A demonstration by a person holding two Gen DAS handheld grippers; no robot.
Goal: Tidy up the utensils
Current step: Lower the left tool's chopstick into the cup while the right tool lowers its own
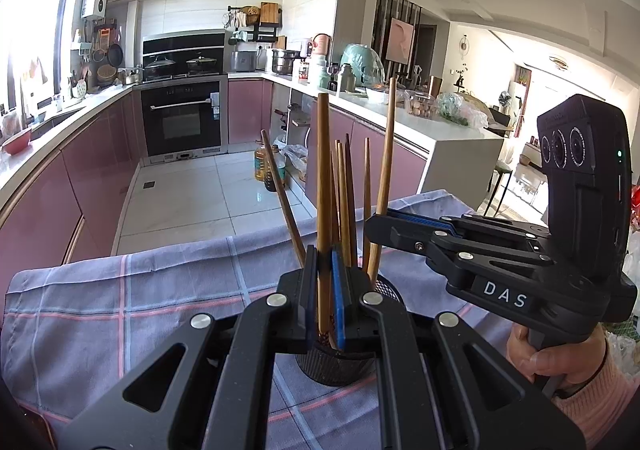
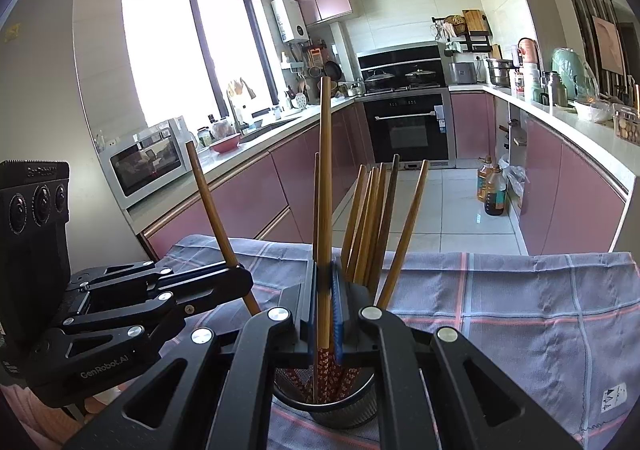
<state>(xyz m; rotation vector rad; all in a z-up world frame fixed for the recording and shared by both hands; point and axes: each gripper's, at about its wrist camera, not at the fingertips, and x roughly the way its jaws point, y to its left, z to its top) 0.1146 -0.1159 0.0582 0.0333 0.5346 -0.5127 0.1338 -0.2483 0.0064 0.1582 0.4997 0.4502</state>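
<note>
Chopsticks (image 1: 323, 185) are light, stiff, slick wood; left gripper (image 1: 325, 290) and right gripper (image 2: 325, 298) each pinch one mid-shaft, above the holder (image 2: 344, 406).

Home kitchen — oven (image 1: 182, 117), pink cabinets (image 2: 248, 205)

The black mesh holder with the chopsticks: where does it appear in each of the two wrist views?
Left wrist view: the mesh holder sits bottom centre, mostly hidden under the left claw.
Right wrist view: bottom centre again, under the right claw.
Shared landmark: the black oven, upper left of centre in the left view, upper right of centre in the right.
</note>
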